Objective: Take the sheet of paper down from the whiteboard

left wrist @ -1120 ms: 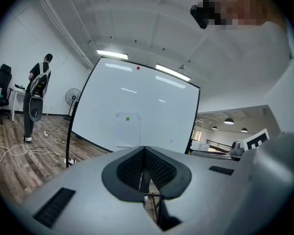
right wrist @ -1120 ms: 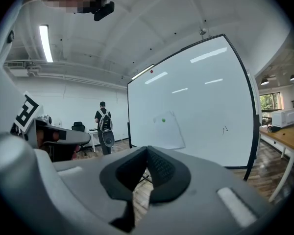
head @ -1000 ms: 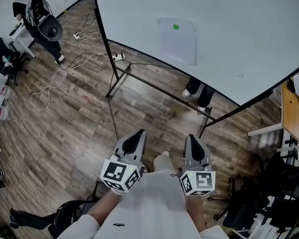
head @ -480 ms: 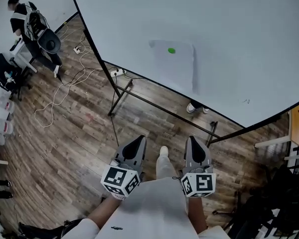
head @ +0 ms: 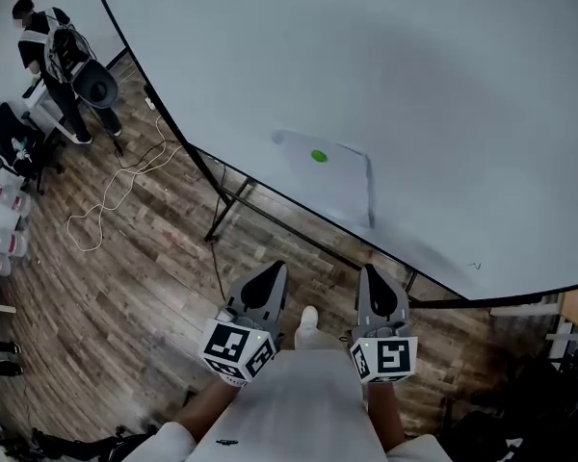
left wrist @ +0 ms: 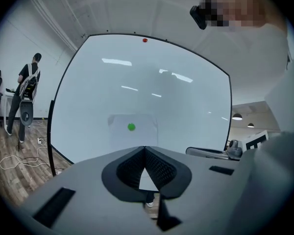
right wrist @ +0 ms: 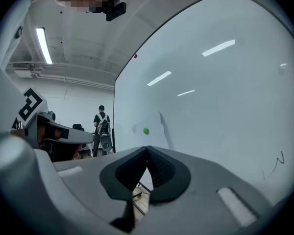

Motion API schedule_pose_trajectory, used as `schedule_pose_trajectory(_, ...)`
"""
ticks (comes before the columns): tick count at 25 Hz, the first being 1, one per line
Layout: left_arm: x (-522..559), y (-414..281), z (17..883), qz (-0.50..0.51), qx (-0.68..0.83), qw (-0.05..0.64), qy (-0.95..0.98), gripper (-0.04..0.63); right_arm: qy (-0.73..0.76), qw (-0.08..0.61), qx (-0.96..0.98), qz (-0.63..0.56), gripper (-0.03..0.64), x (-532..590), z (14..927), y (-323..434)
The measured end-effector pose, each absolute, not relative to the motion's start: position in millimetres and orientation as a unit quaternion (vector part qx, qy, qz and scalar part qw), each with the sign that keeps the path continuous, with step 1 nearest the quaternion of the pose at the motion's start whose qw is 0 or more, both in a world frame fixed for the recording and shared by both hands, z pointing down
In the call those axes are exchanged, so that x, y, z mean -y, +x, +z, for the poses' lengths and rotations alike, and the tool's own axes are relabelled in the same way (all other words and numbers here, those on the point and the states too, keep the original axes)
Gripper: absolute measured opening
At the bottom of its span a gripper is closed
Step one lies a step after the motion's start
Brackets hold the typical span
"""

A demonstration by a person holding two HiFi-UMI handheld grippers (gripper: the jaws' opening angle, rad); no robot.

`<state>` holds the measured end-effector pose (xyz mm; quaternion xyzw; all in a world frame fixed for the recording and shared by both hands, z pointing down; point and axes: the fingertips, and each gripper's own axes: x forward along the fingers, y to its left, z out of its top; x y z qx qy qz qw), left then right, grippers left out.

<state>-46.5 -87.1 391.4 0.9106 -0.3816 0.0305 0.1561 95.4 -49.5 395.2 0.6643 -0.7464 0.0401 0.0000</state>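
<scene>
A white sheet of paper [head: 329, 179] hangs on the big whiteboard [head: 433, 75], pinned near its top by a green magnet [head: 318, 156]. My two grippers are held side by side at waist height, pointing at the board and well short of it. The left gripper [head: 269, 274] is shut with nothing in it, and so is the right gripper [head: 377, 275]. In the left gripper view the paper [left wrist: 133, 132] and magnet [left wrist: 131, 127] sit just above the shut left gripper [left wrist: 144, 149]. In the right gripper view the paper [right wrist: 153, 129] lies up and left of the right gripper [right wrist: 147, 149].
The whiteboard stands on a black metal frame [head: 229, 198] over a wooden floor. Cables [head: 111, 192] trail across the floor at the left. A person with a backpack [head: 50, 35] stands far left by chairs. Dark furniture [head: 544, 402] crowds the lower right.
Both grippers have been carried forward towards the whiteboard, still shut. The board and the paper now fill more of the head view and sit closer.
</scene>
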Motion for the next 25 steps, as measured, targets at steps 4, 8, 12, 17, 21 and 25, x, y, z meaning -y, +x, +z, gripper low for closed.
schedule_pose_trajectory(4, 105.1, -32.3, 392.9, 0.025, 0.394, 0.155, 0.906, 0.006, 0.654, -0.007, 0.756, 0.04, 0.011, 73.2, 395.2, 109.3)
schedule_pose_trajectory(8, 114.5, -25.7, 399.8, 0.028, 0.403, 0.166, 0.9, 0.006, 0.637, 0.001, 0.77, 0.025, 0.011, 87.3, 387.3, 113.9)
schedule_pose_trajectory(12, 121.1, -18.9, 402.1, 0.027, 0.406, 0.164, 0.899, 0.006, 0.637, -0.007, 0.771, 0.021, 0.011, 94.5, 381.4, 121.4)
schedule_pose_trajectory(17, 125.3, -16.2, 392.0, 0.02, 0.412, 0.158, 0.897, 0.006, 0.636, -0.01, 0.771, 0.029, 0.011, 96.5, 378.0, 127.1)
schedule_pose_trajectory(21, 127.6, -16.7, 389.6, 0.019, 0.412, 0.155, 0.898, 0.006, 0.638, -0.011, 0.769, 0.032, 0.011, 99.6, 379.6, 128.5)
schedule_pose_trajectory(25, 131.4, -12.2, 388.3, 0.016, 0.411, 0.152, 0.899, 0.006, 0.629, 0.0, 0.777, 0.027, 0.011, 106.6, 379.0, 125.8)
